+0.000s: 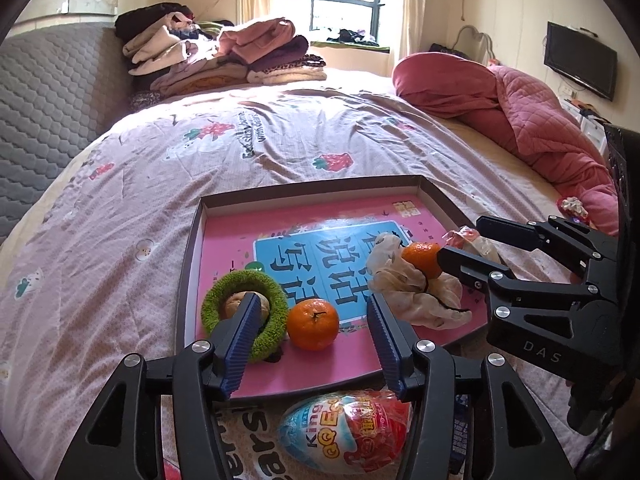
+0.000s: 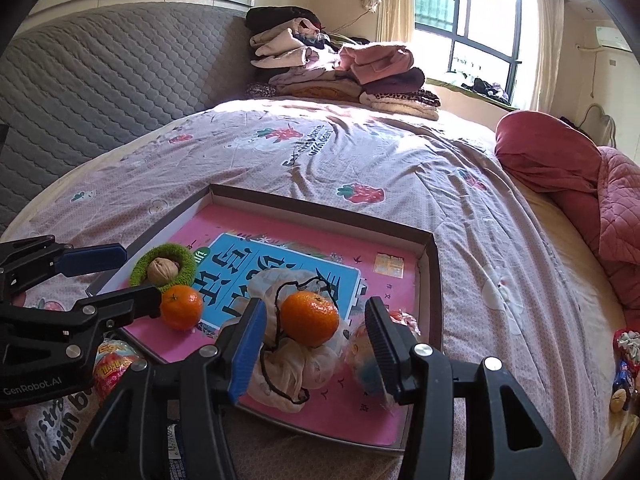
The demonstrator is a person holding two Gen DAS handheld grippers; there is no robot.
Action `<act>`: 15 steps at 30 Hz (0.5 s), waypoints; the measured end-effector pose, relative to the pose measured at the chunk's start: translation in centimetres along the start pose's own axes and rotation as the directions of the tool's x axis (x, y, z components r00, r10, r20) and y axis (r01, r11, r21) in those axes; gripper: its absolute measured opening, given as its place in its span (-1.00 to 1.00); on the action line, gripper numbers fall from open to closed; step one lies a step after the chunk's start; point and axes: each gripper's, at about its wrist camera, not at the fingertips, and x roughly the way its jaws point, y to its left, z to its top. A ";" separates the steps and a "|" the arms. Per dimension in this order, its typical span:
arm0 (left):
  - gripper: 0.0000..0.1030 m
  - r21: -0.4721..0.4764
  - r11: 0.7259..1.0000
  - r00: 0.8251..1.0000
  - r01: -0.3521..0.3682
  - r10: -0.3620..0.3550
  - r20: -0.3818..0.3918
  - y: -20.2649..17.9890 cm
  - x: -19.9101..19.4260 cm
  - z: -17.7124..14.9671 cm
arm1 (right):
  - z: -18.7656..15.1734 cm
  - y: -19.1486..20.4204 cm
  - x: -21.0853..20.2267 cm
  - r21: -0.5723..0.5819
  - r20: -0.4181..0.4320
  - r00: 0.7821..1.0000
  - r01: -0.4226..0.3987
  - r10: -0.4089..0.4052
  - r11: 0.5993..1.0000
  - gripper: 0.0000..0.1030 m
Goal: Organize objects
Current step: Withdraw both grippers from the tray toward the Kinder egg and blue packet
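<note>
On the far left of the bed (image 1: 120, 208), inside the shallow tray (image 1: 192, 264), a green fuzzy ring (image 1: 276, 300) lies with a walnut (image 2: 162, 270) sitting in its hole. The left gripper (image 1: 308, 328) hovers low over the tray's near-left part, its fingers spread wide and holding nothing; one blue finger (image 1: 240, 344) crosses in front of the ring. Just right of the ring, between those fingers in the left wrist view, an orange (image 1: 313, 324) rests on the pink tray floor.

Further right, a crumpled cloth pouch (image 1: 416, 292) with a black drawstring lies in the tray, and a second orange (image 2: 309, 318) sits on top of it. The right gripper (image 2: 316, 340) is open around that orange, fingers wide and not touching it. A plastic-wrapped snack (image 2: 360, 356) lies just beside the pouch under the right finger.

The step in hand looks like either picking up or letting go of the orange on the pouch. To pick it up well, close evenly across its widest part and keep the fingertips clear of the drawstring, since the soft cloth gives the fruit an unsteady seat and it may roll.

Counted: two oranges, one ring, one walnut, one pouch, one tray. A toy egg (image 1: 348, 432) in foil lies outside the tray at its near edge.
</note>
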 end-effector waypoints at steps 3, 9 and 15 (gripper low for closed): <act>0.14 0.001 1.000 1.000 -0.001 0.001 0.003 0.0 -0.3 0.0 | 0.1 -0.2 -0.4 0.008 0.009 1.000 0.000 0.000 1.000 0.02; 0.28 0.000 1.000 1.000 -0.009 0.009 0.012 0.1 -0.9 0.1 | 0.4 -0.1 -1.3 0.015 0.026 1.000 -0.014 0.013 1.000 0.04; 0.35 -0.006 1.000 0.999 -0.019 0.019 0.031 0.0 -1.9 0.2 | 0.9 0.1 -2.6 0.018 0.058 0.998 -0.022 0.021 1.000 0.11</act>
